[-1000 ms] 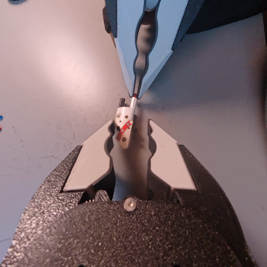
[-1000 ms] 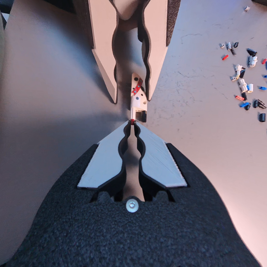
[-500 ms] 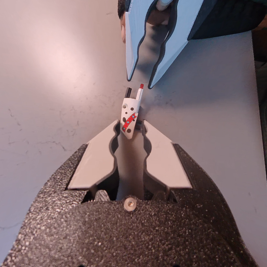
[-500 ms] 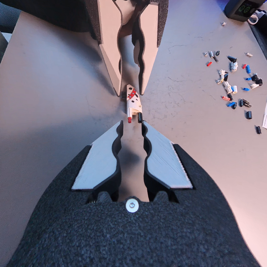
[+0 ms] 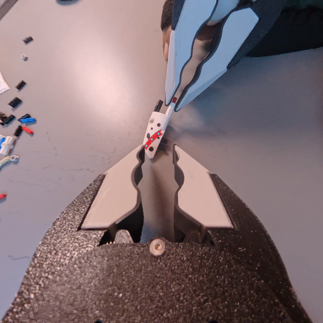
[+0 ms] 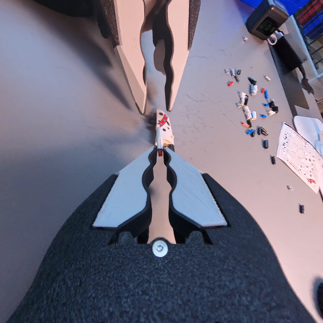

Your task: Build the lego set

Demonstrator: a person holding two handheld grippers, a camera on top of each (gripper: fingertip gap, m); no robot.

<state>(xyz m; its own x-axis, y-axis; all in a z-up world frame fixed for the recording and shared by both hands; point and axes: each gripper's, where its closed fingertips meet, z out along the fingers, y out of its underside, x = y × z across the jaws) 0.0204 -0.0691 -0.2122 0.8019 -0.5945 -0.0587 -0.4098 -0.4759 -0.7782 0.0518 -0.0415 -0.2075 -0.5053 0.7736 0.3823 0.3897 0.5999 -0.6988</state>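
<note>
Lego sub-assembly (image 5: 153, 134): white wedge-shaped piece with black dots and a red band, lying on the grey table (image 5: 87, 78) at frame centre in both wrist views. A thin white rod with a red tip (image 5: 173, 100) and a short black pin (image 5: 159, 105) project from its wide end.

Long axis: runs bottom to top of the left wrist view, narrow end toward the left gripper (image 5: 158, 148), rod end toward the right gripper (image 6: 160, 150).

Right gripper: jaws nearly closed, a narrow gap left; the red tip sits between the fingertips. Whether they actually pinch it cannot be told.

Left gripper: jaws parted wide, holding nothing; the narrow end of the piece lies just at its left fingertip, contact uncertain.

Nearer tool: both sit at the piece, one at each end; the right is the one lined up on the rod.

Loose pieces (image 6: 251, 104): small black, blue, red and white parts, right of the right wrist view, well apart. Printed sheet (image 6: 300, 157) at the right edge.
</note>
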